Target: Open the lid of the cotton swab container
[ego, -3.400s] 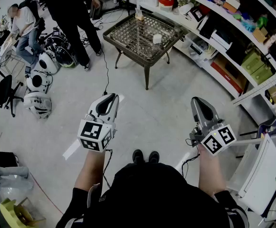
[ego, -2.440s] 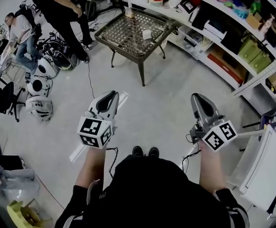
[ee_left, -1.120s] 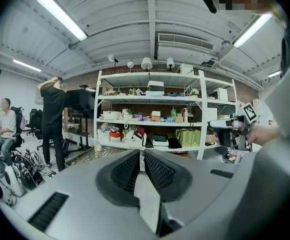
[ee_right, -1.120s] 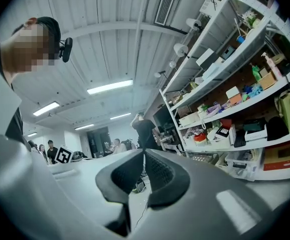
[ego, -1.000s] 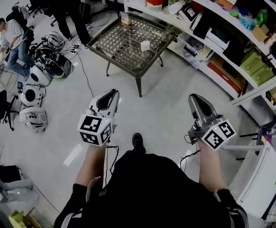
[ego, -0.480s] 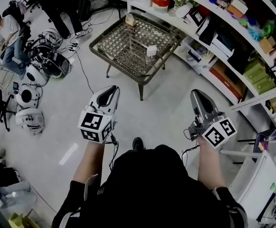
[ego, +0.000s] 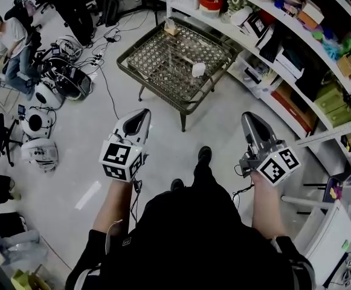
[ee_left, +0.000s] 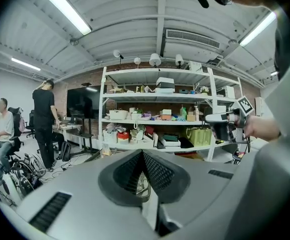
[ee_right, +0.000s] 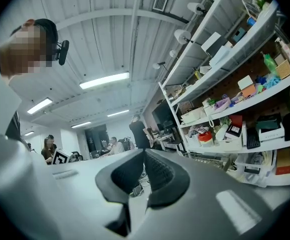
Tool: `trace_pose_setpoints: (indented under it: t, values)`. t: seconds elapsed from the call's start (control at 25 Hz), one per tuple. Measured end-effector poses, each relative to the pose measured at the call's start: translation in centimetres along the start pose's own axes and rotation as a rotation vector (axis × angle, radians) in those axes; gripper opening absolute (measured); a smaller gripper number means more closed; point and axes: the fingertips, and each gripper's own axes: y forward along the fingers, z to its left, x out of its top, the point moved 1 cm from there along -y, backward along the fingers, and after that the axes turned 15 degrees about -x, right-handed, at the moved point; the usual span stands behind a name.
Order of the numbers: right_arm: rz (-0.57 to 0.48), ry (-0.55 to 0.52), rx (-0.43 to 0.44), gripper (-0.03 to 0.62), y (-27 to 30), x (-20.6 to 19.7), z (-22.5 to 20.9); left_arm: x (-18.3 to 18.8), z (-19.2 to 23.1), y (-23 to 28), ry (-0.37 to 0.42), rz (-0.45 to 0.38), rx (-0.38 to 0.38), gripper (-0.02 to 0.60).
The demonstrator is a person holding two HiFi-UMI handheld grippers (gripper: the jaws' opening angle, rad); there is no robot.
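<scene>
The person has stepped closer to the wire-mesh table (ego: 163,53), where a small white container (ego: 198,69), probably the cotton swab one, stands near the right edge with its lid untouched; short of that table, the left gripper (ego: 141,113) has just closed its jaws on nothing and the right gripper (ego: 250,117) is shut and empty.

Left tongs (ego: 140,115) and right tongs (ego: 249,118) were side by side, well apart. Bench (ego: 130,71) stood beyond them. Small container (ego: 198,70) sat on its right part, box (ego: 171,27) at its far corner. Shelves (ego: 296,47) ran along the right. Seated person (ego: 9,38) was far left.
</scene>
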Motion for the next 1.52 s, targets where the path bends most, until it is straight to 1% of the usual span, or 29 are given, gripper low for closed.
trace_pose_setpoints:
  t: [0.32, 0.64, 1.0, 1.28, 1.4, 1.52]
  values:
    - [0.018, 0.032, 0.032, 0.020, 4.5, 0.1, -2.6, -0.2, 2.0, 3.5, -0.024, 0.040, 0.020, 0.006]
    - [0.052, 0.067, 0.060, 0.020, 9.5, 1.3, -8.3, 1.2, 3.8, 9.9, -0.048, 0.065, 0.057, 0.006]
    - [0.080, 0.084, 0.134, 0.020, 15.0, 3.6, -13.0, 3.2, 5.3, 16.1, -0.065, 0.090, 0.113, 0.006]
    - [0.110, 0.078, 0.184, 0.020, 17.6, 4.2, -16.2, 4.0, 6.1, 19.0, -0.065, 0.087, 0.172, 0.006]
    - [0.118, 0.076, 0.185, 0.020, 18.9, 4.2, -17.0, 4.1, 6.5, 19.8, -0.069, 0.084, 0.179, 0.006]
    - [0.128, 0.074, 0.187, 0.020, 20.1, 4.2, -16.8, 3.9, 7.4, 20.1, -0.081, 0.085, 0.176, 0.006]
